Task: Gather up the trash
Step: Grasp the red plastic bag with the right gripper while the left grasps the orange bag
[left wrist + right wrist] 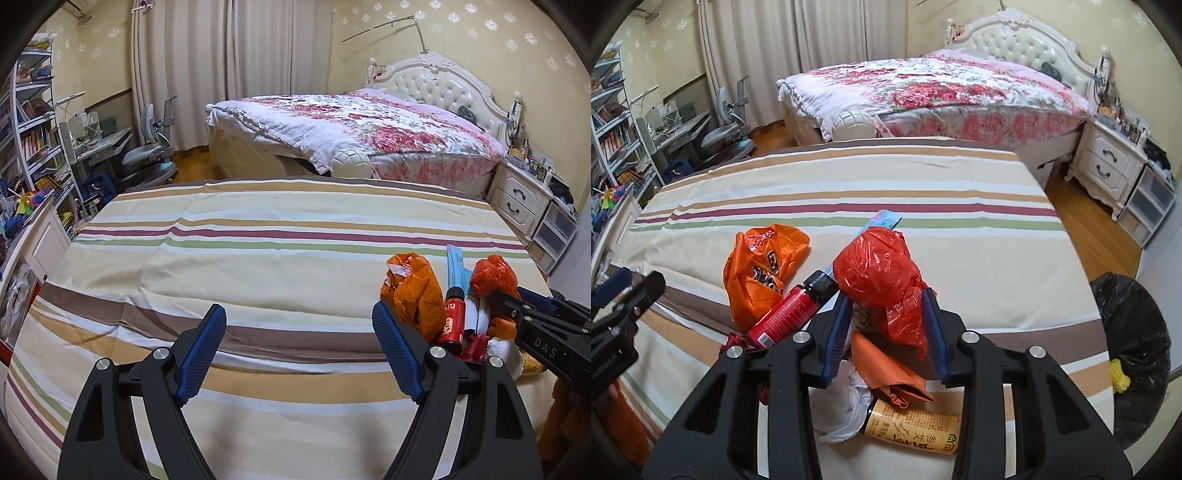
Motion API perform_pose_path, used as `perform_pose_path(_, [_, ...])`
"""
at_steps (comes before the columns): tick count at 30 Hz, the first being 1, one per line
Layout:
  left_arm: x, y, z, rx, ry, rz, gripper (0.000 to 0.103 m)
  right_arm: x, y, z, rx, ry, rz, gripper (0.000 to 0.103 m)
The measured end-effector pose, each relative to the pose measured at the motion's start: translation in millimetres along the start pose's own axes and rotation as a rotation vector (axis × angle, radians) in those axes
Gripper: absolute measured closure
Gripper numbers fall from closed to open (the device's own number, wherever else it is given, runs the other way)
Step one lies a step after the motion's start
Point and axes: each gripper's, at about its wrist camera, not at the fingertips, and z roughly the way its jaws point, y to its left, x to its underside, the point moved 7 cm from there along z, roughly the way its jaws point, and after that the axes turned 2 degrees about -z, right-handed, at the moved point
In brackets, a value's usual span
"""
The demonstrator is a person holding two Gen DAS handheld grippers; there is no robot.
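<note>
A pile of trash lies on the striped bed (pixel 849 177). My right gripper (pixel 886 314) is shut on a crumpled red plastic bag (pixel 882 273). Beside it are an orange plastic bag (pixel 757 266), a red bottle with a black cap (pixel 790 314), a brown paper cup (pixel 916 428), white plastic (pixel 849 410), an orange sheet (pixel 890 373) and a blue packet (pixel 882 219). My left gripper (pixel 299 332) is open and empty over the sheet, left of the orange bag (pixel 413 291) and red bottle (pixel 452 317). The right gripper (pixel 491 295) shows there at the red bag (pixel 495 277).
A bin lined with a black bag (pixel 1134 354) stands on the floor right of the striped bed. A flowered bed (pixel 351 125), a white nightstand (pixel 517 199), a desk with chair (pixel 147 155) and bookshelves (pixel 33 140) lie beyond.
</note>
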Motion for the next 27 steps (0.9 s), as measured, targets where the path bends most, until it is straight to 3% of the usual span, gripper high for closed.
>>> perform_pose_path(15, [-8, -53, 15, 0.111, 0.035, 0.053, 0.023, 0, -60, -14, 0.095, -0.04, 0.1, 0.067])
perform_pose_path(23, [-8, -68, 39, 0.115, 0.079, 0.08, 0.023, 5, -65, -8, 0.097, -0.031, 0.105, 0.067])
perform_pose_path(27, [-4, -68, 49, 0.158, 0.123, 0.065, 0.047, 5, -65, -8, 0.099, -0.034, 0.102, 0.066])
